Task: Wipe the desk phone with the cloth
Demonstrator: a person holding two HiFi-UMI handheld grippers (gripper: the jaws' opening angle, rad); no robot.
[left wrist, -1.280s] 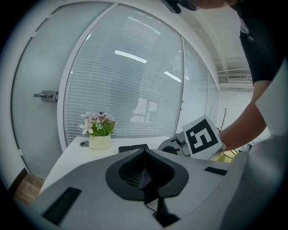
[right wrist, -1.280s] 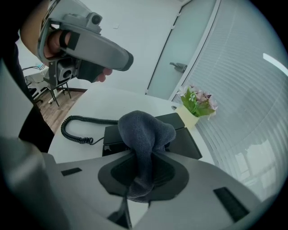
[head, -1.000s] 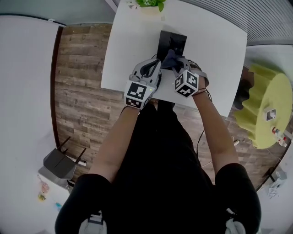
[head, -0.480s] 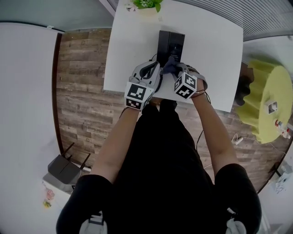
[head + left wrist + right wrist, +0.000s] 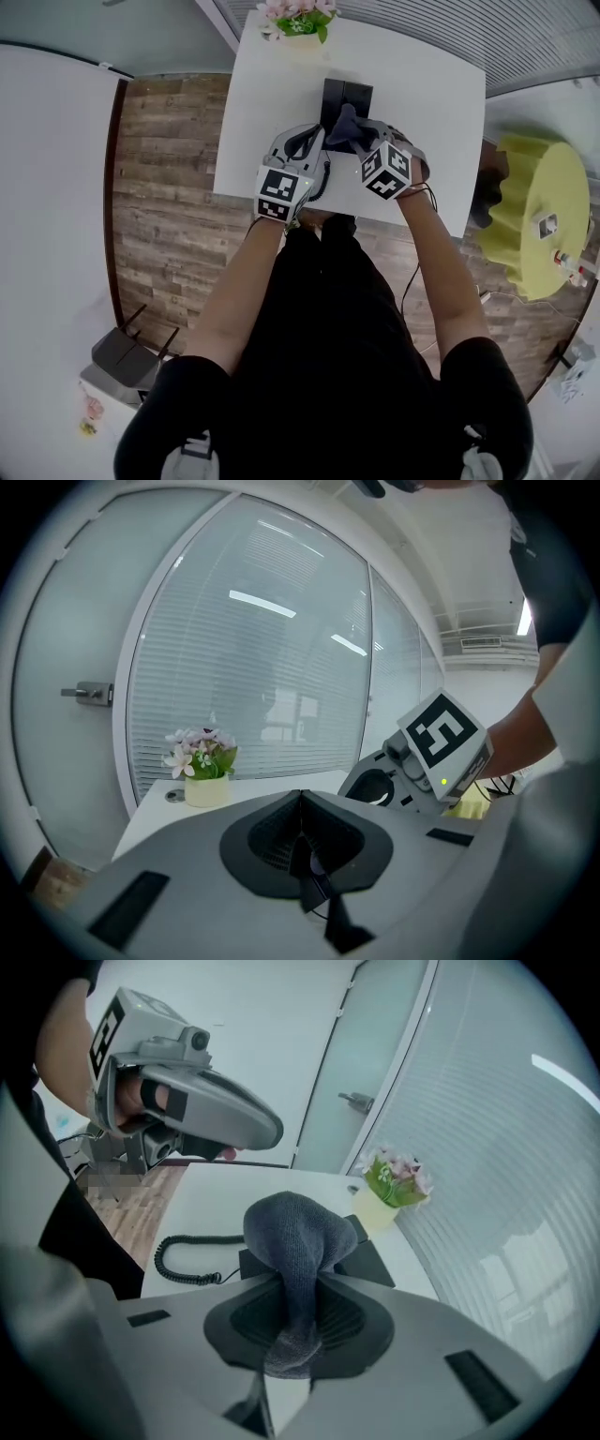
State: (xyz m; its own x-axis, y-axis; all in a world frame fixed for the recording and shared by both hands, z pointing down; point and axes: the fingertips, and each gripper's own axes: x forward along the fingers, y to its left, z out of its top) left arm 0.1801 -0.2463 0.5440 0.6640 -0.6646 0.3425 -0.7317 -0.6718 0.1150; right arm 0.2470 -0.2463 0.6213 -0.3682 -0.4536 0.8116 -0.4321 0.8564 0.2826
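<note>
right tool pinching cloth, left tool closed

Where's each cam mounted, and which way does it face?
Head view: on the head, facing steeply down at table, phone, left tongs, right tongs; arms, torso show.
Left gripper view: on the left tongs, along their shut jaws toward flowers and blinds; right tongs, a forearm at right.
Right gripper view: on the right tongs, along jaws shut on the cloth, over the phone; left tongs, a hand upper left.
Shared: flowers in all three; each gripper view shows the other tongs.
</note>
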